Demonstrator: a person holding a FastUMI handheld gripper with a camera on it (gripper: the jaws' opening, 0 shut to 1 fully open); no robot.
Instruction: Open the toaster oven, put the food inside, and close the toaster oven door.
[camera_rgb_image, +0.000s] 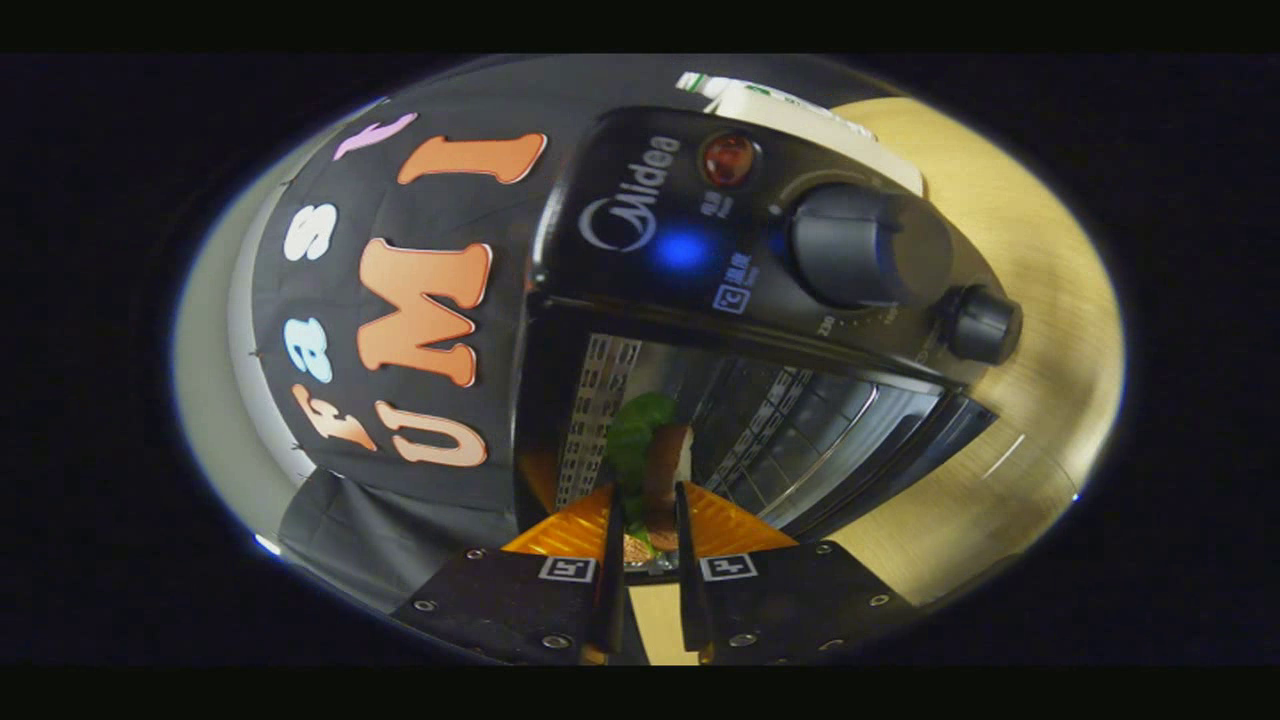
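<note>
Gripper view: the camera is rolled, so the oven (760, 300) appears tilted, its control panel with two knobs (870, 245) uppermost and the cavity below.

Progress. The door (880, 450) is open, swung away on the knob side of the cavity; that step is judged complete. The food (655, 455), a green leafy piece with a brown and pale piece alongside it, is clamped between the two fingers of the gripper (648, 520). Both fingers press on it, and the gap between them is narrow. The food sits at the mouth of the cavity, with the perforated inner wall (598, 400) just beside it. Whether it is over the rack or short of it cannot be told. Placement is judged under way, not finished. Outstanding: set the food down inside, release it, clear the opening, and shut the door.

Surface. The oven stands on a light wood-grain table (1030, 300), lit brightly near the knobs. A white object (800, 110) lies beyond the oven's far side; its nature cannot be told.

Room. A black cloth wall (320, 330) hangs close behind the oven, with a pale surface (210, 400) past its edge. An indicator lamp (728, 160) shows on the panel.
</note>
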